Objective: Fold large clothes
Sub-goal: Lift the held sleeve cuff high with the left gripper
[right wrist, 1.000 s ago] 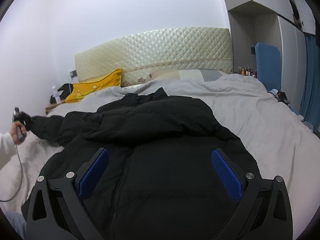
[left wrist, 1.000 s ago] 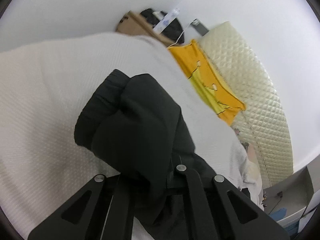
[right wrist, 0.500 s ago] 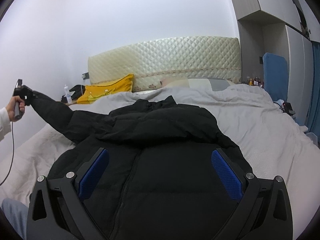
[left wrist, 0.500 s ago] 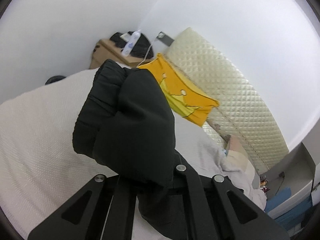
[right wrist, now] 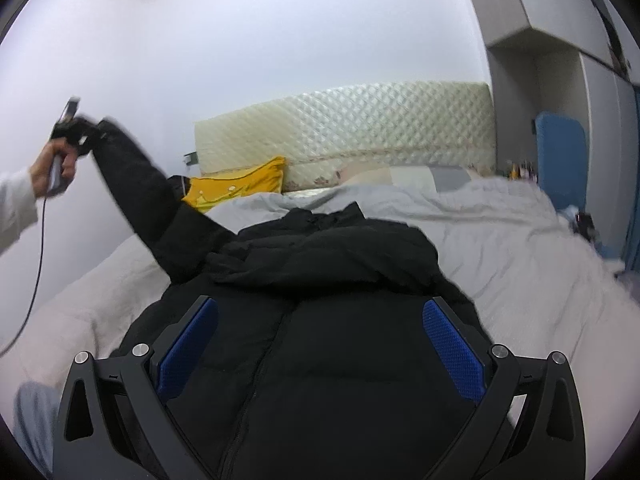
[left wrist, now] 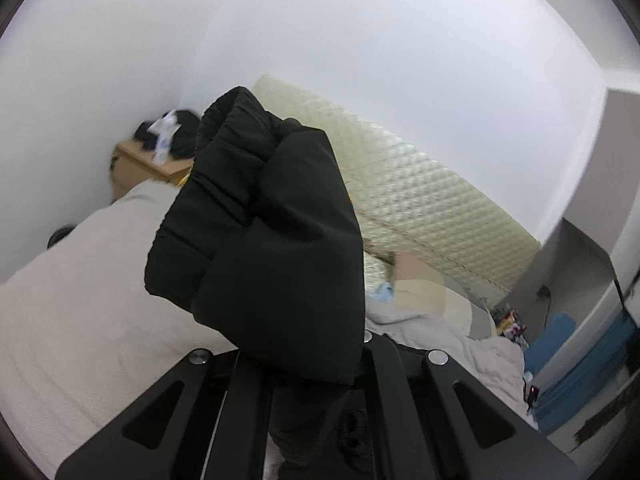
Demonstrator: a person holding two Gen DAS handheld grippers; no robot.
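Note:
A black padded jacket (right wrist: 332, 320) lies front up on the bed, zipper toward me and hood at its far end. Its left sleeve (right wrist: 148, 196) is stretched up and to the left, off the bedding. In the left wrist view the sleeve's cuff (left wrist: 260, 232) bulges out above my left gripper (left wrist: 316, 364), which is shut on it; the pads are hidden by the cloth. In the right wrist view the left gripper (right wrist: 86, 136) appears small at upper left, in a hand. My right gripper (right wrist: 320, 336) stands open above the jacket's chest with nothing between its blue pads (right wrist: 452, 344).
The bed (right wrist: 500, 264) carries a pale grey cover. A cream quilted headboard (right wrist: 360, 120) and a yellow pillow (right wrist: 240, 190) are at its far end. A wooden nightstand (left wrist: 152, 168) stands far left, a blue chair (right wrist: 560, 148) and cupboards at the right.
The left gripper rose with the cuff, drawing the sleeve from lying flat to stretched up in the air. The right gripper moved slightly over the jacket and stayed open.

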